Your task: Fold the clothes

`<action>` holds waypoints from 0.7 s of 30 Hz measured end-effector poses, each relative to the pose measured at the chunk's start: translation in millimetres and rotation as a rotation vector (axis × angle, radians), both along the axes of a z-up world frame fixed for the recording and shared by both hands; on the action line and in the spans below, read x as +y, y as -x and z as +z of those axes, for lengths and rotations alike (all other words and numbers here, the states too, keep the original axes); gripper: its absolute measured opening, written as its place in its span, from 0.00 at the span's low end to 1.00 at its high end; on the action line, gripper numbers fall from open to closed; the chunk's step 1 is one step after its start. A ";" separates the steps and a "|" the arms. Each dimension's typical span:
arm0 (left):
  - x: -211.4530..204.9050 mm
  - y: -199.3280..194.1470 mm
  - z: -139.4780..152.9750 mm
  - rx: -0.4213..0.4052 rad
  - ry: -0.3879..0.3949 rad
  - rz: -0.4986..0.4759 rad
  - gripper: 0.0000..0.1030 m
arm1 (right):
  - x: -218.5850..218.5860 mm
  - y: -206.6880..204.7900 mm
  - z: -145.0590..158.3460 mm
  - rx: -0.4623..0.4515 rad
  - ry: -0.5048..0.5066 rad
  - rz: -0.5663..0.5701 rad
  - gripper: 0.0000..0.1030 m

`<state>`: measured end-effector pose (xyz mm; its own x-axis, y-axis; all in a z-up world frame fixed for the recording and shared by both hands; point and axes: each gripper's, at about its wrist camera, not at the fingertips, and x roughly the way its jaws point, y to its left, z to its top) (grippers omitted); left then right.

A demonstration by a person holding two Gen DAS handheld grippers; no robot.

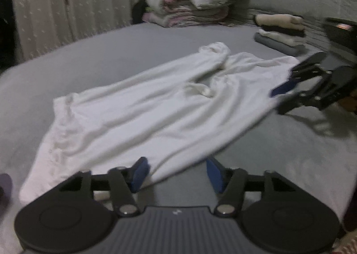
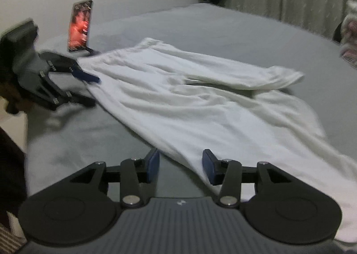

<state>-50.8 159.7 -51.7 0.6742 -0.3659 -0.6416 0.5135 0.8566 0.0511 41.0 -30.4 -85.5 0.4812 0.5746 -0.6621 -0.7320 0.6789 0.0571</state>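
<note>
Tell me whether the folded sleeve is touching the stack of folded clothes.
Apart. The left wrist view shows bare grey bedsheet between the sleeve of the white shirt and the folded clothes stack.

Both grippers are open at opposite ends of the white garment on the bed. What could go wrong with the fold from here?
1. The white garment lies wrinkled, one sleeve already doubled over its middle; folding now may trap creases.
2. The left gripper and right gripper each straddle only a thin edge, so a pinch could miss or catch the grey sheet.
3. A propped phone stands close to the far corner; lifted cloth might knock it.
</note>
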 end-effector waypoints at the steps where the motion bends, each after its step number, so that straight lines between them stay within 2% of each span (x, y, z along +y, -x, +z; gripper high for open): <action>1: 0.8 2.9 0.4 0.009 0.003 -0.012 0.50 | 3.3 -1.5 0.2 0.022 -0.016 0.016 0.46; 8: 9.5 20.8 0.6 0.083 0.029 -0.064 0.50 | 26.7 -11.6 1.7 0.170 -0.125 0.130 0.48; 11: 12.8 28.0 1.7 0.088 0.037 -0.065 0.51 | 37.2 -10.2 3.4 0.180 -0.116 0.162 0.48; 15: 21.1 29.4 5.2 0.108 0.104 -0.049 0.52 | 40.4 -7.9 7.5 0.179 -0.107 0.163 0.48; 21: 11.8 29.1 12.9 0.046 0.148 -0.047 0.53 | 21.7 -1.2 12.6 0.172 -0.120 0.108 0.48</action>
